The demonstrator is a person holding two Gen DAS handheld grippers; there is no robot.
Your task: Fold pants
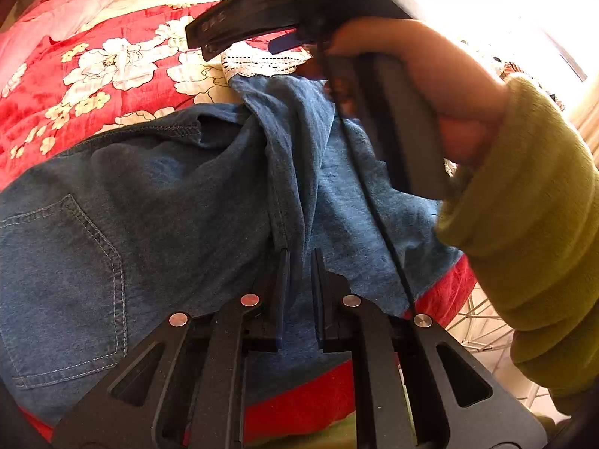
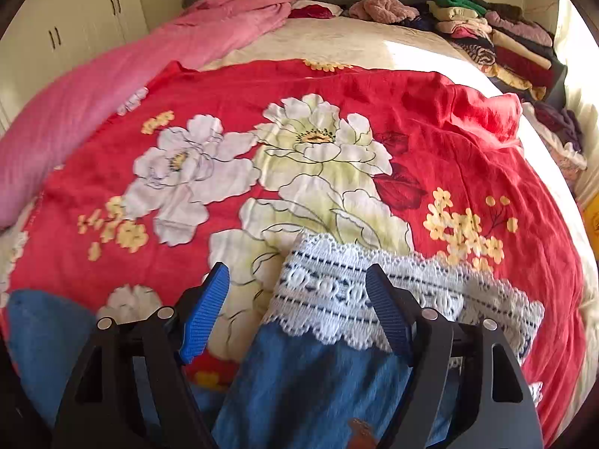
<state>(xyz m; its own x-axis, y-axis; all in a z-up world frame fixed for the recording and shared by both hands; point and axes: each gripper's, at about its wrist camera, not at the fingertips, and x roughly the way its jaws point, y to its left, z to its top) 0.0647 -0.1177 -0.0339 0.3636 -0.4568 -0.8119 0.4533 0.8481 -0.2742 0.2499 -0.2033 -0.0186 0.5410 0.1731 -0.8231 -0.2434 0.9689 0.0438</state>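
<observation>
Denim pants (image 1: 157,202) spread on a red floral blanket (image 2: 449,119) over the bed, lace-trimmed hem (image 2: 374,292) pointing toward the headboard. Left gripper (image 1: 299,258) nearly closed, pinching a denim fold. Right gripper (image 2: 299,284) spread wide over the lace hem, gripping nothing.

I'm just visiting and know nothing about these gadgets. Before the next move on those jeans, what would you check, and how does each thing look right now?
1. Left gripper has hold of the pants: ok, nearly closed on a fold of denim.
2. Right gripper grips the lace hem: not ok, jaws open, lace between them.
3. Hem lies flat: ok in the right wrist view.
4. Denim smooth: not ok, bunched near the middle.
5. Landing space on the red floral blanket: ok ahead.
6. Legs aligned: cannot tell.
</observation>
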